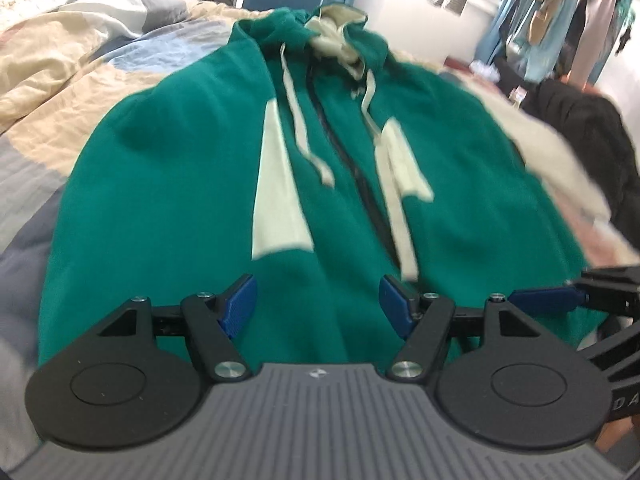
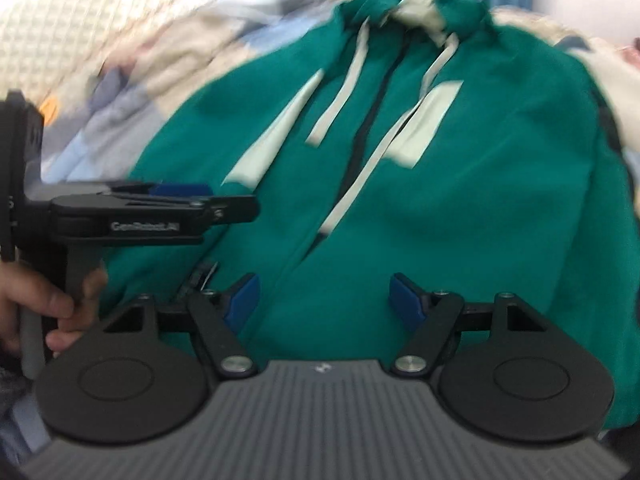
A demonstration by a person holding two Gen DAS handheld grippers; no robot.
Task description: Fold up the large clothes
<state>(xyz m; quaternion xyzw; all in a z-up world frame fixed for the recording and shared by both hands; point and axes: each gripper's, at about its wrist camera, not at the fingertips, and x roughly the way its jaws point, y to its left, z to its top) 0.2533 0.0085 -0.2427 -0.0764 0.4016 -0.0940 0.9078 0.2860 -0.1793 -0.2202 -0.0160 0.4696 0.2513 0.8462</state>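
A green hoodie (image 1: 192,184) lies front up on the bed (image 1: 60,80), hood (image 1: 336,28) at the far end, cream drawstrings (image 1: 298,128) trailing down either side of its dark zip (image 1: 340,148). The left gripper (image 1: 318,306) hovers over the hoodie's near hem, its blue fingers (image 1: 240,304) spread wide with only cloth below them, gripping nothing. The right gripper (image 2: 324,304) hangs over the same hem, fingers (image 2: 242,304) equally wide and empty. A hand (image 2: 60,304) holds the left gripper's handle at the hoodie's left edge. Clothes (image 1: 560,12) hang beyond the hoodie's far right
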